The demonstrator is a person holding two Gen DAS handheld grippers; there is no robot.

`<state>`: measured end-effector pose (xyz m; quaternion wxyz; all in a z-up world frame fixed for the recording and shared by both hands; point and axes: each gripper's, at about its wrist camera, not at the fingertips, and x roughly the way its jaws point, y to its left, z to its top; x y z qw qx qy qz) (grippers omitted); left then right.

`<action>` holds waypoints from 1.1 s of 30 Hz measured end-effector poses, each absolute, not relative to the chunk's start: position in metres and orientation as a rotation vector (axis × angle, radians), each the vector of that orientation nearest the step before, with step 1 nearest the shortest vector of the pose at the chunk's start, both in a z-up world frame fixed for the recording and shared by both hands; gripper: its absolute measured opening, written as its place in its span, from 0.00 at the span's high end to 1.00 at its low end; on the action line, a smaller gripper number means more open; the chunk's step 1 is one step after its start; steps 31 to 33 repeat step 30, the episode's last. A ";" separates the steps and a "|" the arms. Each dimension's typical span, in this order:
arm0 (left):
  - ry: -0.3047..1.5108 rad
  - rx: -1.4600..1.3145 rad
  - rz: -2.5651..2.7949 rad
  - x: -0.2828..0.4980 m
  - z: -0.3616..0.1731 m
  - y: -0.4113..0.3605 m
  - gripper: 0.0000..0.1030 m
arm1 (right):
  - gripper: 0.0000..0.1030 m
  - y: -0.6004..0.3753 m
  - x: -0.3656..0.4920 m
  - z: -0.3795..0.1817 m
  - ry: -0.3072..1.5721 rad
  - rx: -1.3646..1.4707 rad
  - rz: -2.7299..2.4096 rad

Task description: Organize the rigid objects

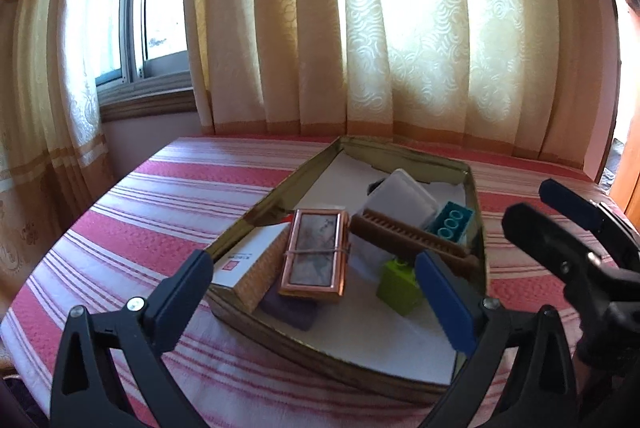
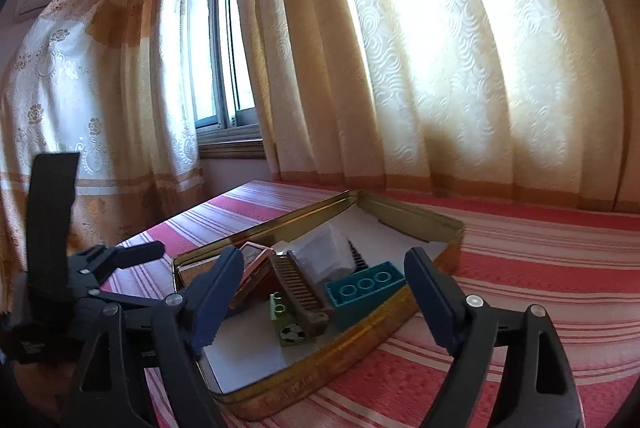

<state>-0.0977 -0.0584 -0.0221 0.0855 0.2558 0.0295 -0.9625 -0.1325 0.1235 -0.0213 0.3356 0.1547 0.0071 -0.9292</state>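
A gold tin tray (image 1: pixel 256 206) lined with white paper lies on the striped table. It holds a copper-framed box (image 1: pixel 316 256) bound with a rubber band, a white carton (image 1: pixel 252 268), a brown comb (image 1: pixel 412 236), a teal brick (image 1: pixel 452 220), a lime-green brick (image 1: pixel 398 288) and a white case (image 1: pixel 400 200). My left gripper (image 1: pixel 312 264) stands open at the tray's near-left side, nothing between its fingers. In the right wrist view my right gripper (image 2: pixel 326 256) is open over the tray's near edge (image 2: pixel 320 360), with the comb (image 2: pixel 300 288) and the teal brick (image 2: pixel 364 290) ahead of it, untouched.
A red-and-white striped cloth (image 1: pixel 160 196) covers the table. Cream curtains (image 1: pixel 360 28) hang close behind the far edge, and a window (image 1: pixel 156 28) is at the back left. A purple item (image 1: pixel 288 308) lies under the copper-framed box. Bare cloth (image 2: pixel 540 268) stretches right of the tray.
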 end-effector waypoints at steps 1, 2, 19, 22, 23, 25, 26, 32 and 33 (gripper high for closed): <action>0.085 0.759 -2.869 -0.095 -0.019 -0.058 0.00 | 0.17 0.125 -0.130 -0.020 0.025 0.398 -2.436; 0.088 0.756 -2.869 -0.092 -0.017 -0.057 0.00 | 0.16 0.127 -0.128 -0.019 0.028 0.393 -2.442; 0.164 0.723 -2.849 -0.071 0.000 -0.076 0.00 | 0.14 0.132 -0.101 0.005 0.067 0.306 -2.444; 0.150 0.716 -2.837 -0.071 -0.002 -0.076 0.00 | 0.14 0.132 -0.101 0.004 0.071 0.310 -2.443; 0.146 0.718 -2.836 -0.071 -0.003 -0.076 0.00 | 0.14 0.132 -0.101 0.004 0.072 0.312 -2.443; 0.139 0.719 -2.838 -0.071 -0.003 -0.075 0.00 | 0.14 0.132 -0.101 0.003 0.075 0.314 -2.443; 0.133 0.718 -2.839 -0.071 -0.004 -0.074 0.00 | 0.14 0.132 -0.101 0.003 0.076 0.316 -2.443; 0.130 0.726 -2.850 -0.071 -0.003 -0.071 0.00 | 0.14 0.133 -0.101 0.002 0.076 0.321 -2.442; 0.130 0.726 -2.850 -0.071 -0.003 -0.071 0.00 | 0.14 0.133 -0.101 0.002 0.076 0.321 -2.442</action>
